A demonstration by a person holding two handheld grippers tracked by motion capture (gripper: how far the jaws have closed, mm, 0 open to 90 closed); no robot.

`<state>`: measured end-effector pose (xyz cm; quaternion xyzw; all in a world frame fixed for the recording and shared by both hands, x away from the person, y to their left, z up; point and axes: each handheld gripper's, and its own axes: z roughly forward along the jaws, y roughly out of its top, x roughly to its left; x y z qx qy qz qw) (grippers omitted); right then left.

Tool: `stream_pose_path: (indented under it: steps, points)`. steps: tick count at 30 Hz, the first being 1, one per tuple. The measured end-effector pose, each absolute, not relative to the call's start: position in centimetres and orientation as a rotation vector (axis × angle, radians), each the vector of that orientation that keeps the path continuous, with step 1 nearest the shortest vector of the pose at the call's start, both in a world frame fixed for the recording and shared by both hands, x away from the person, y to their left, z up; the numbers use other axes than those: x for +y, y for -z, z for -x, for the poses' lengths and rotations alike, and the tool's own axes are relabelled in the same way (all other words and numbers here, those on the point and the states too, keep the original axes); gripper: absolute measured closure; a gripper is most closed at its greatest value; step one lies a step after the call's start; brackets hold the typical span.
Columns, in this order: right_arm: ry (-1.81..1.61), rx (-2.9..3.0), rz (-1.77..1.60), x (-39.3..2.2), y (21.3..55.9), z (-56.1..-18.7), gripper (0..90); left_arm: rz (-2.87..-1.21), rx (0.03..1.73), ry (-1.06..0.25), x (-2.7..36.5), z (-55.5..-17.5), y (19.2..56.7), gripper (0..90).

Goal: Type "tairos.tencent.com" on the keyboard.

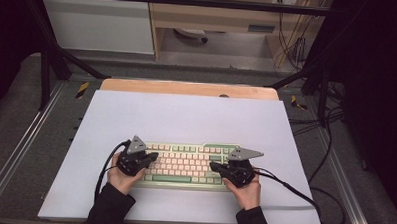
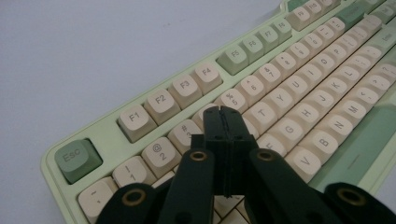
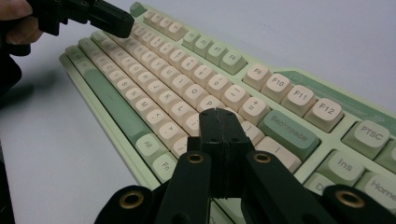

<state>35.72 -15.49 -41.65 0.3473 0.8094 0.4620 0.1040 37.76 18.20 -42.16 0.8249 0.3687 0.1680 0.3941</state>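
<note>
A pale green keyboard with cream and green keys lies near the front of the white table mat. My left gripper hovers over the keyboard's left end, jaws shut with nothing between them; in the left gripper view its tip sits over the number row of the keyboard, near the 4 key. My right gripper is over the right part, jaws shut and empty; its tip hangs above the keys left of Backspace. The left gripper also appears far off over the keyboard's other end.
The mat lies on a wooden tabletop inside a black frame. Cables trail from both grippers across the mat's front right and left. Open mat stretches behind and beside the keyboard.
</note>
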Motion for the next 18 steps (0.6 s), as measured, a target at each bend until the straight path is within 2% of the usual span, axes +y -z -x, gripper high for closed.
stream_pose_path:
  steps: [18]
  points:
    - [-1.368,2.387,-1.024,-15.47,41.64,-35.64,90.0,-2.115,0.933,-0.413,17.9,-37.85,42.98,90.0]
